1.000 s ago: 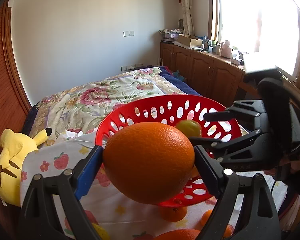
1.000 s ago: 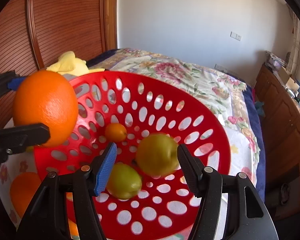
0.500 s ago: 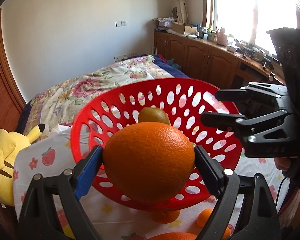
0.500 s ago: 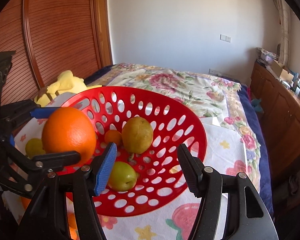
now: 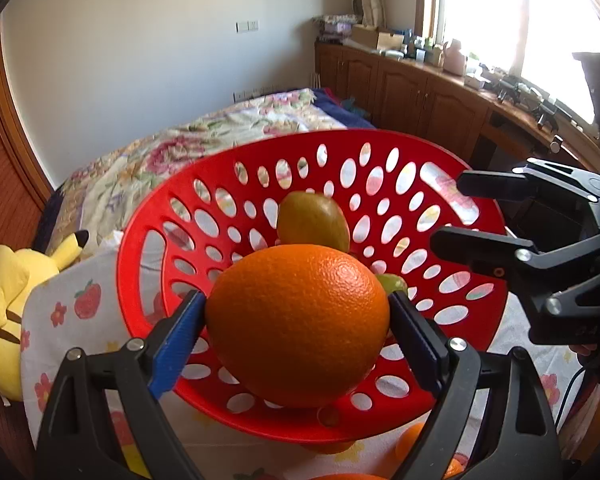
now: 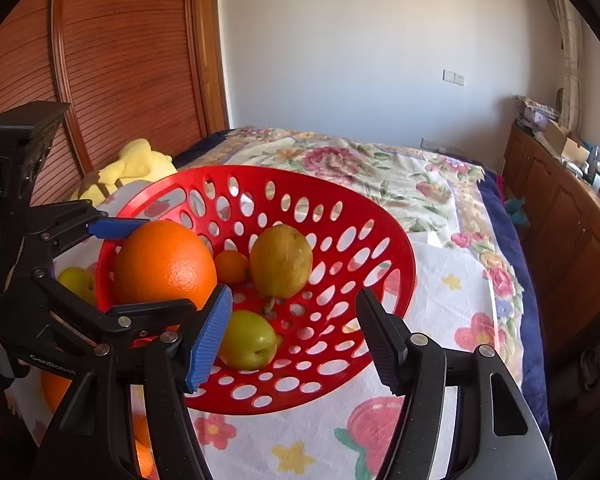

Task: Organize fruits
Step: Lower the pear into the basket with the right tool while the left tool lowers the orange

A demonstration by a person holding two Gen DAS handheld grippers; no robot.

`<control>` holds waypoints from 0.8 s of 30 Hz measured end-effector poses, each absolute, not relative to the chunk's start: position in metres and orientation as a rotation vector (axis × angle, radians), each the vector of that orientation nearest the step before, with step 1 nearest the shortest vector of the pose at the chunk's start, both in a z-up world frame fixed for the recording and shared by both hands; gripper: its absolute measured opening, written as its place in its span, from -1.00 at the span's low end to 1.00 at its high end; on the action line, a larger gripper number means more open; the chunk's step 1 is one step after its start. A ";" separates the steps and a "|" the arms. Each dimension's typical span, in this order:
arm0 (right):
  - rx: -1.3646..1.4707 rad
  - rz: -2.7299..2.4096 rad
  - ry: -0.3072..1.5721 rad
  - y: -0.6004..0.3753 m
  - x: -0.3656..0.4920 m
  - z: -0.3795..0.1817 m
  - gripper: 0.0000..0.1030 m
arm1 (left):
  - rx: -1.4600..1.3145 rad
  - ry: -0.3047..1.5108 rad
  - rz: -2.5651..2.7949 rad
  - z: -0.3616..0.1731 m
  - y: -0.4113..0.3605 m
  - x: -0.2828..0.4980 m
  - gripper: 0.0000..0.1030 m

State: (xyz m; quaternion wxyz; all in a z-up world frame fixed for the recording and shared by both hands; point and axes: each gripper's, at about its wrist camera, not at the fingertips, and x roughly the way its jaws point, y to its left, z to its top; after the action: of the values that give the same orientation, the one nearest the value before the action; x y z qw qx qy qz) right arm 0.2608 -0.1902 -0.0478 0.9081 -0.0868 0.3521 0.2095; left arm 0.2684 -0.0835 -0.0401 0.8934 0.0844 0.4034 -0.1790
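My left gripper (image 5: 296, 332) is shut on a large orange (image 5: 298, 330) and holds it over the near-left rim of the red perforated basket (image 5: 380, 152). In the right wrist view the orange (image 6: 164, 266) sits inside that rim of the basket (image 6: 396, 240). The basket holds a yellow-green pear (image 6: 281, 261), a small orange (image 6: 231, 267) and a green fruit (image 6: 247, 340). My right gripper (image 6: 294, 334) is open and empty above the basket's near edge; it also shows at the right in the left wrist view (image 5: 460, 212).
The basket rests on a fruit-print cloth (image 6: 452, 292) on a floral bedspread (image 6: 380, 168). Loose oranges (image 5: 410, 438) and a yellow-green fruit (image 6: 76, 282) lie beside the basket. A yellow plush toy (image 5: 10, 300) lies left. Wooden cabinets (image 5: 420, 96) line the right wall.
The left gripper has carried the orange forward and down, over the basket's rim. The right gripper has pulled back and up from the basket, still open.
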 end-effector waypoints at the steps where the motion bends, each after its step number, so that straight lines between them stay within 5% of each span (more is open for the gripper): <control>1: -0.176 0.432 0.725 -0.191 0.260 -0.048 0.29 | 0.182 0.837 -0.369 -0.040 -0.085 0.268 0.76; 24: -0.145 0.439 0.690 -0.197 0.246 -0.040 0.32 | 0.166 0.759 -0.346 -0.010 -0.085 0.264 0.76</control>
State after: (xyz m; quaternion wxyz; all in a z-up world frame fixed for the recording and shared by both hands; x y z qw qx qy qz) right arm 0.2462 -0.1971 -0.0397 0.9149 -0.0704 0.3353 0.2135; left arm 0.2643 -0.0854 -0.0104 0.9109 0.0805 0.3681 -0.1679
